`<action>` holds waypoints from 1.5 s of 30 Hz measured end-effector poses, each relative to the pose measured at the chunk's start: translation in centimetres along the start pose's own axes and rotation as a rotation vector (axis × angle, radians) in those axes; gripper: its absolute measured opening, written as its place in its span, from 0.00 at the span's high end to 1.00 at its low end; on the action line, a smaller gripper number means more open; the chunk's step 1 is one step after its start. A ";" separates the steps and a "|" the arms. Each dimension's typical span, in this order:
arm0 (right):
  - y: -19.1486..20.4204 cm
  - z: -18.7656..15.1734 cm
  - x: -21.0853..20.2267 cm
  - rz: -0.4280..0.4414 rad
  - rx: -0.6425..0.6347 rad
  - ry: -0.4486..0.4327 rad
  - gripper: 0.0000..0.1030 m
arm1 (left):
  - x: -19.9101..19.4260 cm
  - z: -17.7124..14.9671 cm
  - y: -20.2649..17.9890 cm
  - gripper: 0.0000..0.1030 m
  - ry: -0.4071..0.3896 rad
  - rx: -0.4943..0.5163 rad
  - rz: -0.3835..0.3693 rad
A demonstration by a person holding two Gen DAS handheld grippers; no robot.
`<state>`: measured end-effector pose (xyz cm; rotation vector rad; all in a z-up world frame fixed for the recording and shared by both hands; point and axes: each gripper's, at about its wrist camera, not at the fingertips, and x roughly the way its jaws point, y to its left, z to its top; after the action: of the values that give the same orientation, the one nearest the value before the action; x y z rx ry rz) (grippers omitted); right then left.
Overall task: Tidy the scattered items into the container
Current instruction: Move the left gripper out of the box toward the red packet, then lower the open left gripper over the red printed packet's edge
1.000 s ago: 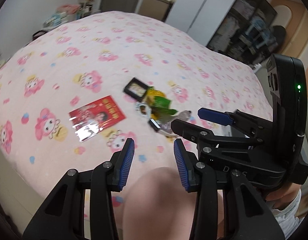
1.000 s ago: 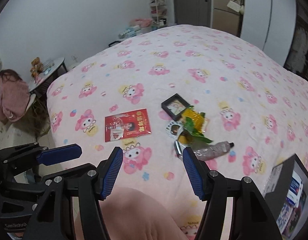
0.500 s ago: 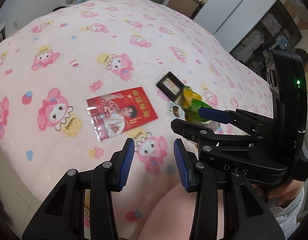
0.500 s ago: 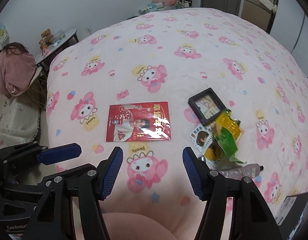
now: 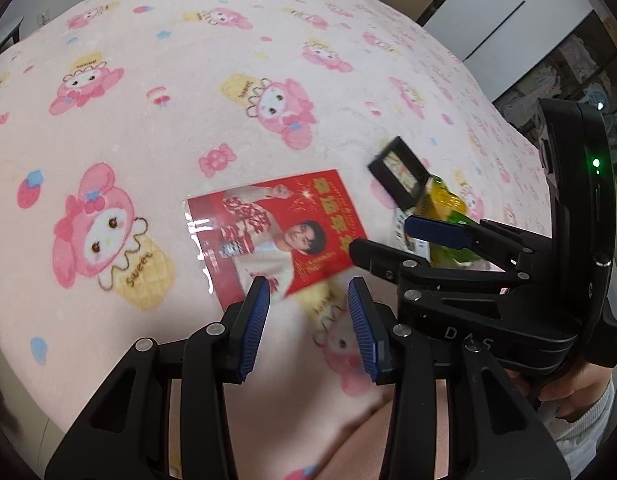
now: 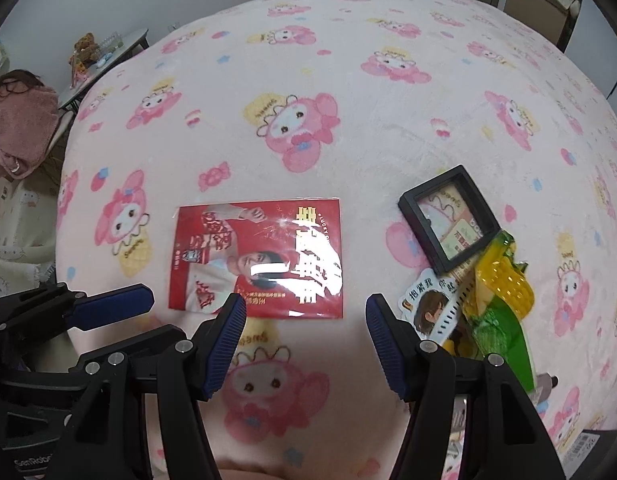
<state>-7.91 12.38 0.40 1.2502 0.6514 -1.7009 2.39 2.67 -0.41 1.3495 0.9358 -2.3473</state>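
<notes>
A red glossy card (image 5: 276, 232) (image 6: 256, 258) lies flat on the pink bedspread. My left gripper (image 5: 308, 292) is open and empty, just short of the card's near edge. My right gripper (image 6: 304, 312) is open and empty, its left fingertip (image 6: 234, 308) over the card's near edge. To the right lie a small black picture frame (image 6: 448, 220) (image 5: 400, 176), a yellow and green snack packet (image 6: 500, 300) (image 5: 444, 200) and a white sticker card (image 6: 428, 312). The right gripper's body (image 5: 508, 288) shows in the left wrist view and hides part of the pile.
The pink bedspread (image 6: 348, 100) with cartoon prints covers the whole bed. A low side table (image 6: 108, 48) with toys and a pink towel (image 6: 16, 128) stand left of the bed. A grey tube's tip (image 6: 546, 384) lies near the packet. Wardrobes (image 5: 508, 20) stand beyond the bed.
Both grippers have moved forward and down toward the red card, which now looks larger and closer. Their jaws stay open. The items on the bed have not moved.
</notes>
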 end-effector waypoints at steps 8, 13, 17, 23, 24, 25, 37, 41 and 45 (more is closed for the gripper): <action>-2.3 1.6 3.8 -0.021 0.037 0.044 0.43 | 1.5 1.7 3.6 0.59 -0.027 -0.086 0.105; -2.9 2.3 5.5 0.002 0.049 0.060 0.37 | 2.4 2.2 5.6 0.59 -0.021 -0.130 0.151; -2.8 2.7 5.7 -0.004 0.046 0.045 0.34 | 2.9 2.2 6.0 0.58 -0.025 -0.144 0.158; -2.8 3.0 5.5 -0.061 0.043 0.006 0.32 | 3.4 2.1 5.8 0.57 -0.026 -0.150 0.176; -2.9 3.0 5.5 -0.074 0.050 0.000 0.32 | 3.5 2.2 5.8 0.57 -0.025 -0.150 0.173; -3.0 3.0 5.4 -0.083 0.057 -0.003 0.32 | 3.5 2.2 5.8 0.57 -0.024 -0.151 0.170; -3.2 2.8 6.0 -0.021 0.074 0.024 0.28 | 4.2 2.1 4.9 0.57 0.015 -0.130 0.083; -2.7 2.0 5.6 0.050 0.060 0.047 0.28 | 4.0 1.8 3.8 0.56 0.026 -0.086 0.059; -1.3 0.7 4.3 0.095 0.016 0.065 0.29 | 2.6 1.3 2.9 0.57 0.019 -0.049 0.026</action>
<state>-9.76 10.89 -3.46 1.3316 0.6085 -1.5960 1.66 -0.19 -3.32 1.3592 0.9694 -2.2809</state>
